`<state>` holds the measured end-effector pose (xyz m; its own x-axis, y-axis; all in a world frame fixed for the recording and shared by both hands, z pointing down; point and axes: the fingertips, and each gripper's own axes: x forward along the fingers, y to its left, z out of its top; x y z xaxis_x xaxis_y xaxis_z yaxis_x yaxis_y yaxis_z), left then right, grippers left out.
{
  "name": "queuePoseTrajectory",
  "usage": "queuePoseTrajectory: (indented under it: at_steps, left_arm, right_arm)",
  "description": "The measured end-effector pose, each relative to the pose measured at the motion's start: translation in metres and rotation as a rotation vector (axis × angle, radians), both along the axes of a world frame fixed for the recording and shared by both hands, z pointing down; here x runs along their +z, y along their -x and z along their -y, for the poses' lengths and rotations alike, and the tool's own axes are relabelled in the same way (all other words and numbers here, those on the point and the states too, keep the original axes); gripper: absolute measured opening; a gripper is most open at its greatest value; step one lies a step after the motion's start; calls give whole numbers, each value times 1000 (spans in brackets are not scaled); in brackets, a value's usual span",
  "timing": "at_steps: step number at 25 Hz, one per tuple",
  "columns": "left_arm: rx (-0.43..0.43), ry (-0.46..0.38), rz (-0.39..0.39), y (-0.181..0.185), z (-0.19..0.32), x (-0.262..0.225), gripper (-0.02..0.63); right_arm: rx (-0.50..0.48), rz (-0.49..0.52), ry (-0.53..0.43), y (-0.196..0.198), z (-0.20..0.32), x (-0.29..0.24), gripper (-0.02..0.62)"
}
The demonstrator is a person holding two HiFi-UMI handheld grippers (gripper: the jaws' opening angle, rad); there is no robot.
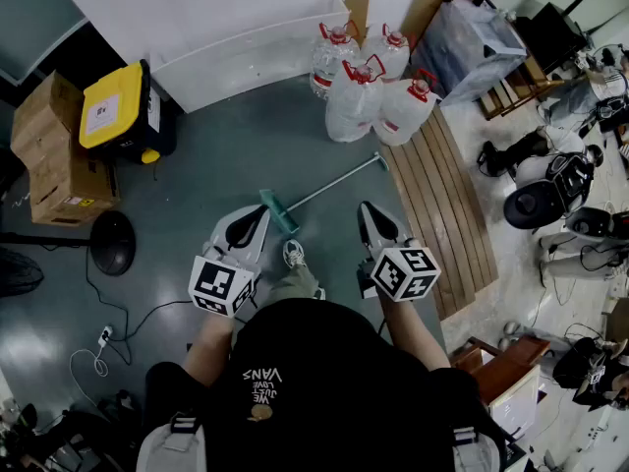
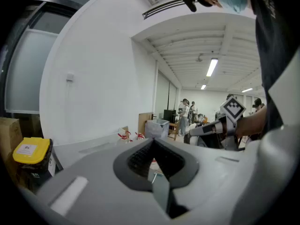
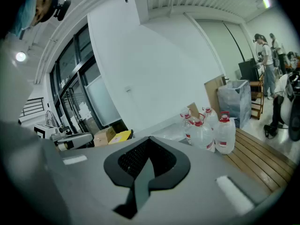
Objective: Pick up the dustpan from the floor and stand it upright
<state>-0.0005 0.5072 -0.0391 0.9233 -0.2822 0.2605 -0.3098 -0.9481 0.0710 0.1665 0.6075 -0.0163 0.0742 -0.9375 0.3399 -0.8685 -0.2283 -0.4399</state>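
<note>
Your left gripper (image 1: 257,216) sits left of centre in the lower half of the head view and your right gripper (image 1: 368,211) right of centre, both with their fingers pressed together on nothing. The dustpan (image 1: 279,211) lies flat on the grey floor (image 1: 226,155) between the two tips. Its teal head appears just beside the left gripper's tip, and its long handle runs up and right toward the water jugs (image 1: 369,91) at top centre.
</note>
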Motion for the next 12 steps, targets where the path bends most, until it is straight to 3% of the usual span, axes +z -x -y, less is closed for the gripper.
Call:
queuePoseTrajectory:
  at_steps: [12]
  left_arm:
    - [56,37,4,-35,37,23,51]
  right_arm:
    - [65,5,29,-28,35,23,-3]
